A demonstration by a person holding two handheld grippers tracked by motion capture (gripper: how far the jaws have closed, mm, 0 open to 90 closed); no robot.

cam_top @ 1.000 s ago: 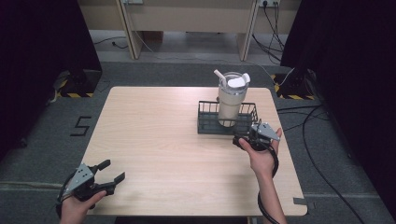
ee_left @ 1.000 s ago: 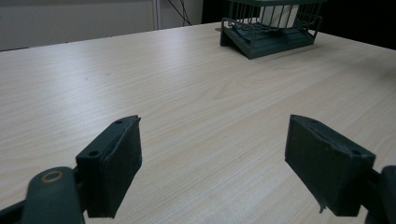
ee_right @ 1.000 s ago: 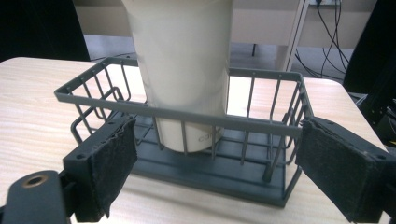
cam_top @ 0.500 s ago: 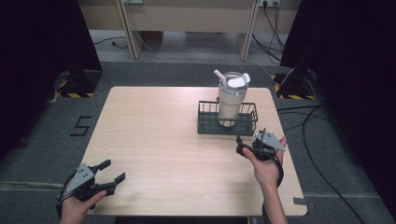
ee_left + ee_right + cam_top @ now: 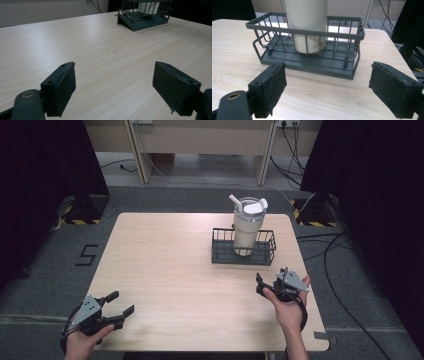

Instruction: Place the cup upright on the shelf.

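A cream tumbler (image 5: 247, 226) with a lid and a straw stands upright in a dark wire basket (image 5: 243, 258) on the far right part of the wooden table (image 5: 175, 255). My right gripper (image 5: 260, 285) is open and holds nothing, a short way in front of the basket. In the right gripper view its jaws frame the basket (image 5: 304, 31) and the tumbler (image 5: 308, 25). My left gripper (image 5: 123, 302) rests open over the near left corner. The left gripper view has the basket (image 5: 145, 21) and the tumbler's base (image 5: 150, 6) far off.
Bare tabletop lies between the two grippers. The table's right edge (image 5: 306, 285) is close to my right hand. Cables (image 5: 345, 265) trail on the floor to the right, and black curtains stand on both sides.
My right gripper has drawn back from the basket toward the near edge of the table. The left gripper has not moved.
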